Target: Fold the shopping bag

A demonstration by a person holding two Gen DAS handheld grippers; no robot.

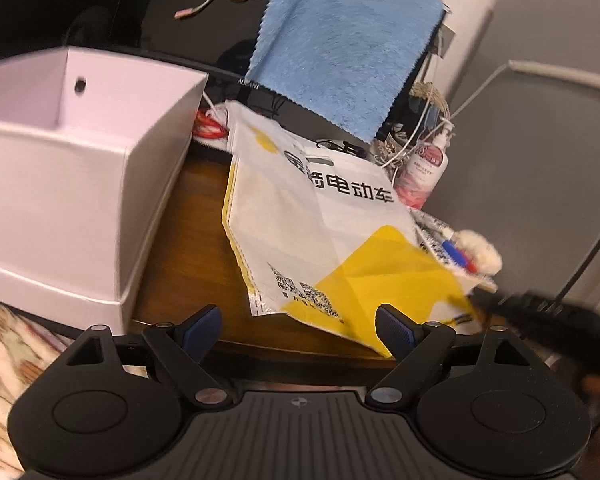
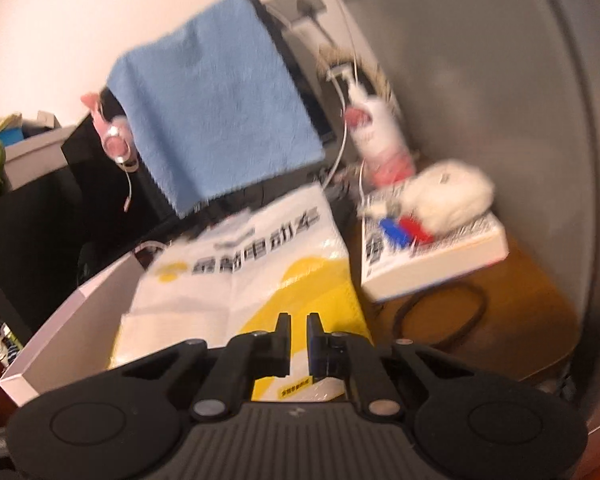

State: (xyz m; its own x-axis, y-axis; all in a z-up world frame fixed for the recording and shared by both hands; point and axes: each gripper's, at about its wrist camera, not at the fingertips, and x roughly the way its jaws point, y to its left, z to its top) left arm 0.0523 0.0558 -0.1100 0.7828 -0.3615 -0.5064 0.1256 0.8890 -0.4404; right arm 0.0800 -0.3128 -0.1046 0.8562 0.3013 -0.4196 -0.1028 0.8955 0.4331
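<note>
**Shopping bag lies flat on the wooden desk**

Shopping bag point(image 1: 324, 232), white and yellow with black print, fills the centre of the left wrist view, right of a white box point(image 1: 80, 184) and below a blue cloth point(image 1: 340, 48). The left gripper point(image 1: 298, 330) stands spread, nothing between its fingers.

In the right wrist view, blurred, the bag point(image 2: 240, 280) sits at centre; the right gripper point(image 2: 299, 330) is nearly pressed together above its yellow corner; whether it pinches the bag I cannot tell.
</note>
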